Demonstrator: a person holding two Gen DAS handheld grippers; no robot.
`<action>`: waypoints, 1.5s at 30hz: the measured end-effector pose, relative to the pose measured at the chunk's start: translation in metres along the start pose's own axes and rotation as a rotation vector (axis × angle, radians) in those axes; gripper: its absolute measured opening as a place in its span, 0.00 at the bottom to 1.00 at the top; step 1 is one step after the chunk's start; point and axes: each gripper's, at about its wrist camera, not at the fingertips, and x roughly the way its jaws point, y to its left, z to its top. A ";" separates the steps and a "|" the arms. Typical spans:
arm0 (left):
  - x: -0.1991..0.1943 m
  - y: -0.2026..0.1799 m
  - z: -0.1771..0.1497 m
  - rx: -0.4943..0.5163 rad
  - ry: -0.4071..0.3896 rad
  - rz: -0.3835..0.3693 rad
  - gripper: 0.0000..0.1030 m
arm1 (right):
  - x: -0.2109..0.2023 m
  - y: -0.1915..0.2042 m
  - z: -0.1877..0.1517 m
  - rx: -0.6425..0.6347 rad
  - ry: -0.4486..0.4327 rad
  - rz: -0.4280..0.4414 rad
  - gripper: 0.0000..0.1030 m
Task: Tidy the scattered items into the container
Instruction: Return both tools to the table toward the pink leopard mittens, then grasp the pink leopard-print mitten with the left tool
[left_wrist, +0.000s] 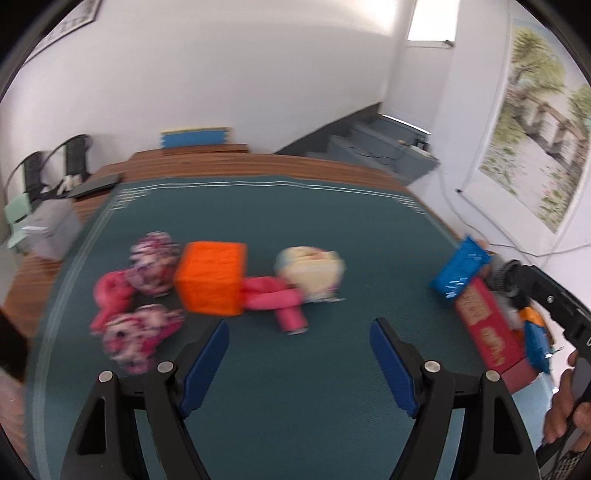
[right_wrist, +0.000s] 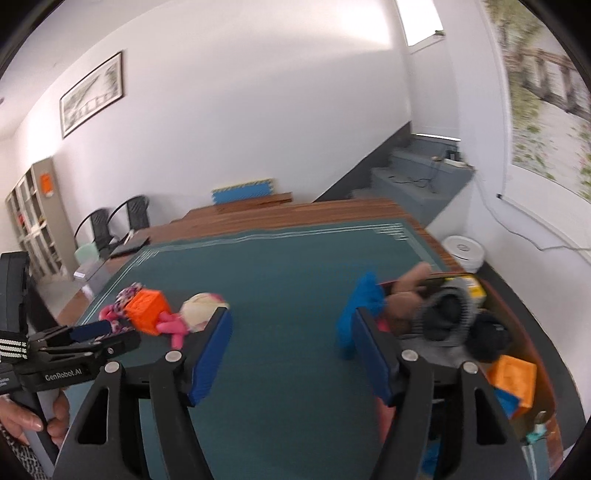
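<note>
On the green mat (left_wrist: 295, 221) lies a blurred cluster of toys: an orange cube (left_wrist: 212, 282), two pink patterned balls (left_wrist: 153, 262), a pink plush (left_wrist: 273, 299) and a cream doll head (left_wrist: 310, 273). My left gripper (left_wrist: 299, 362) hovers open just in front of them, with nothing between its fingers. The red container (left_wrist: 487, 332) stands at the mat's right edge, holding a grey-black knit item (right_wrist: 443, 317) and an orange cube (right_wrist: 513, 376). A blue block (right_wrist: 360, 310) tilts at the container's near end, just past my right gripper (right_wrist: 291, 350), which is open and empty.
A wooden table (left_wrist: 258, 162) extends beyond the mat. Grey steps (right_wrist: 417, 181) rise at the back right, and a white round device (right_wrist: 463, 251) sits on the floor past the table's right edge. Chairs (right_wrist: 110, 221) and a shelf (right_wrist: 33, 221) stand at the left.
</note>
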 end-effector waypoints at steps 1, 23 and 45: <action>-0.002 0.011 -0.002 -0.006 0.000 0.022 0.78 | 0.004 0.008 0.000 -0.011 0.009 0.011 0.70; 0.043 0.104 -0.013 -0.091 0.085 0.143 0.78 | 0.090 0.060 -0.047 -0.030 0.184 0.052 0.71; 0.034 0.087 -0.022 -0.057 0.033 0.141 0.49 | 0.092 0.063 -0.059 -0.046 0.206 0.060 0.71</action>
